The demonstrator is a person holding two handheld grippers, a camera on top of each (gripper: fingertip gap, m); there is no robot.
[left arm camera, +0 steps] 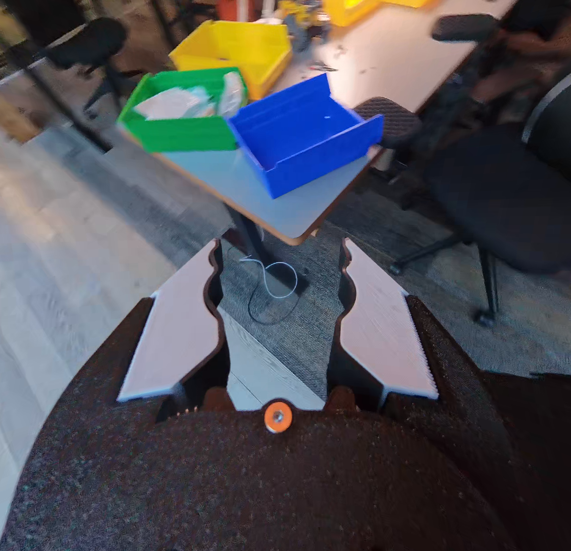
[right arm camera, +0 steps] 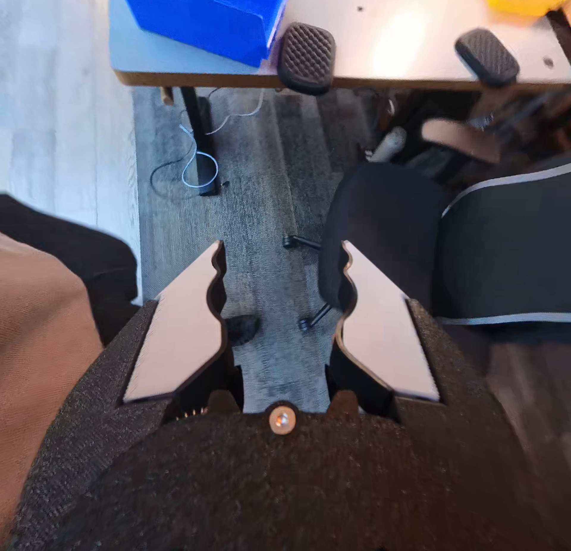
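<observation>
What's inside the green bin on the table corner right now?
The green bin holds a heap of pale, crumpled-looking packets or bags, blurred. They cover its floor, so anything beneath is hidden. The blue bin beside it looks empty.

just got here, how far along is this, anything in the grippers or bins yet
Done: only the green bin holds pale items; the blue bin looks empty. In hand: nothing; left gripper and right gripper are open, short of the table. Left: cannot tell.
</observation>
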